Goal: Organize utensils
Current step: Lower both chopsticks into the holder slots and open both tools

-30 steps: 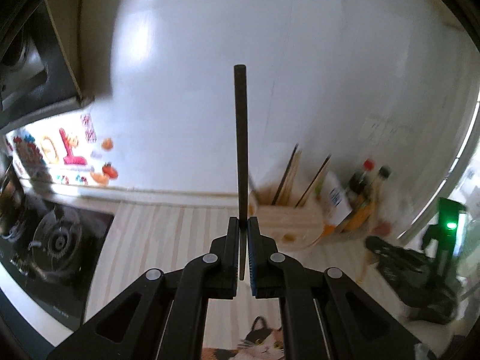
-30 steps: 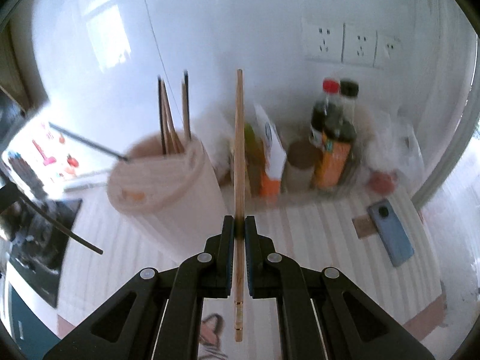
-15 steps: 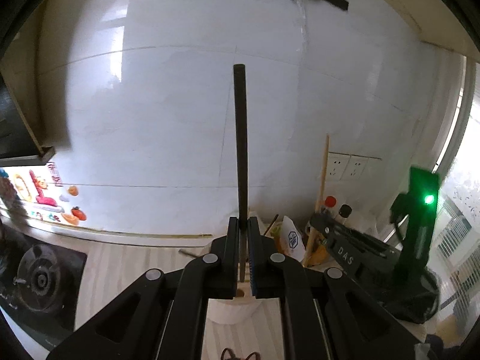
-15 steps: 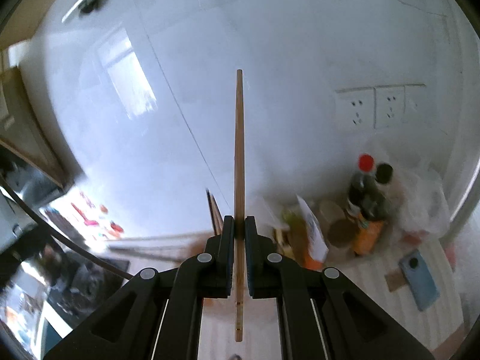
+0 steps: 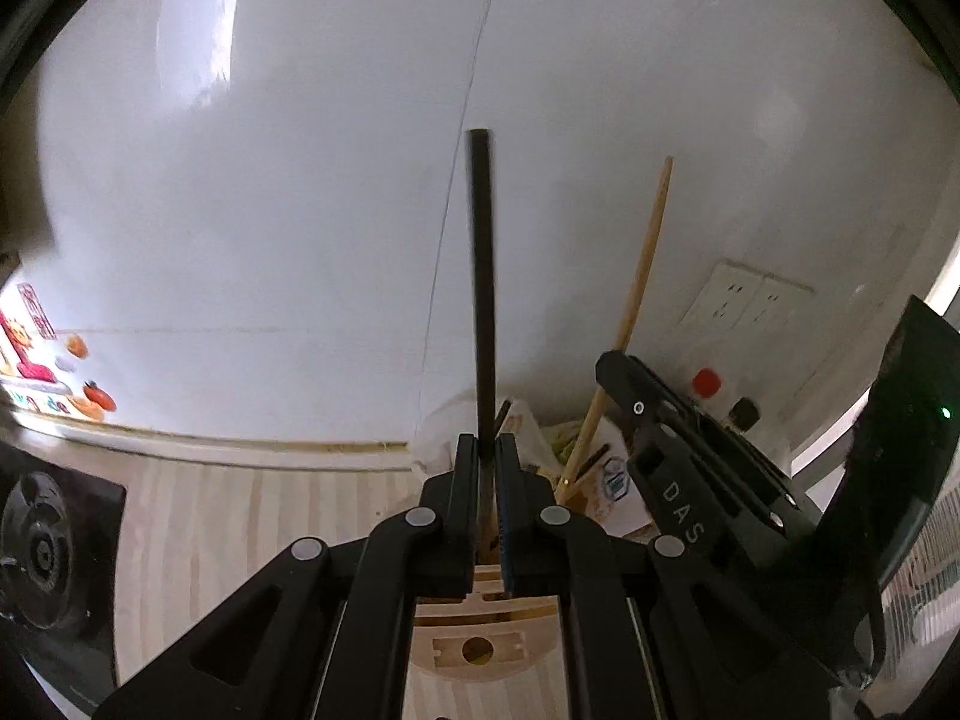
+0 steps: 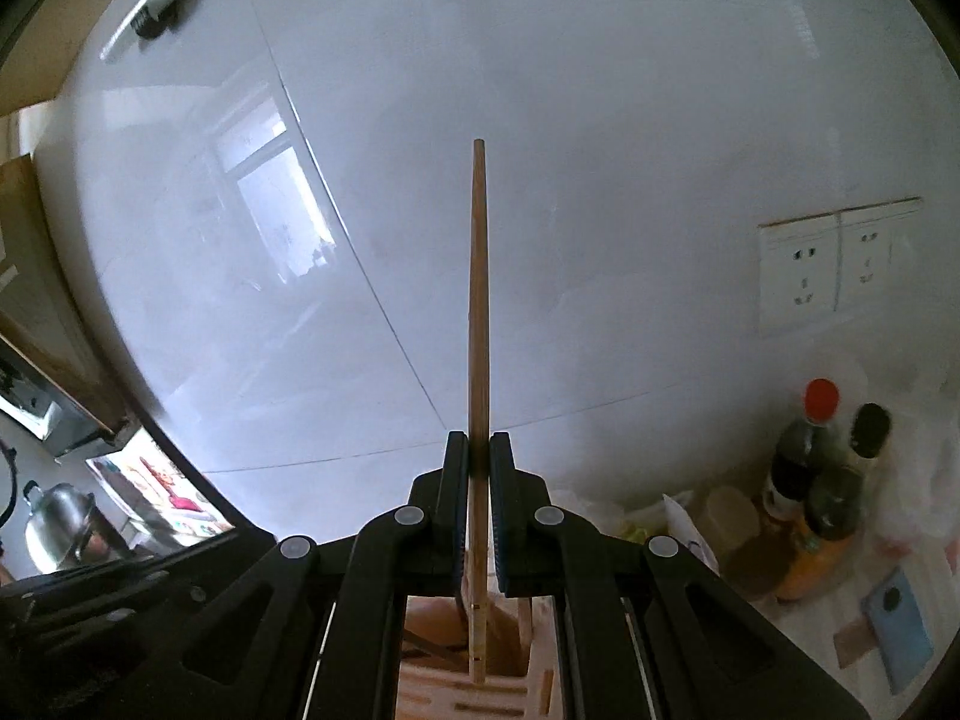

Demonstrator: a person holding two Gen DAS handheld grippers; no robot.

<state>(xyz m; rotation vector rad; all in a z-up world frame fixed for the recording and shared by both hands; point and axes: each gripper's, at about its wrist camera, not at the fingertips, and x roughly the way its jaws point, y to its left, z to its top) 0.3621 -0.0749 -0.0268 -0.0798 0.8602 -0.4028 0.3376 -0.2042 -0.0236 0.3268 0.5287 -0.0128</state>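
Observation:
My left gripper (image 5: 486, 456) is shut on a black chopstick (image 5: 482, 300) that stands upright out of its jaws. Directly under those jaws is the pale wooden utensil holder (image 5: 480, 630), with several chopsticks inside it. In the left wrist view my right gripper (image 5: 612, 367) comes in from the right, gripping a light wooden chopstick (image 5: 642, 276) that leans over the holder. In the right wrist view the right gripper (image 6: 479, 456) is shut on that wooden chopstick (image 6: 479, 300), whose lower end hangs over the holder's opening (image 6: 456, 630).
A white tiled wall with sockets (image 6: 834, 264) rises close behind. Sauce bottles (image 6: 804, 450), food packets and a blue phone (image 6: 900, 618) crowd the striped counter (image 5: 240, 510) to the right. A black stove (image 5: 36, 546) and a kettle (image 6: 60, 516) are on the left.
Both grippers have travelled in over the holder with their chopsticks still clamped. The holder has gone from ahead of the jaws to right beneath them, and the two grippers are closer together.

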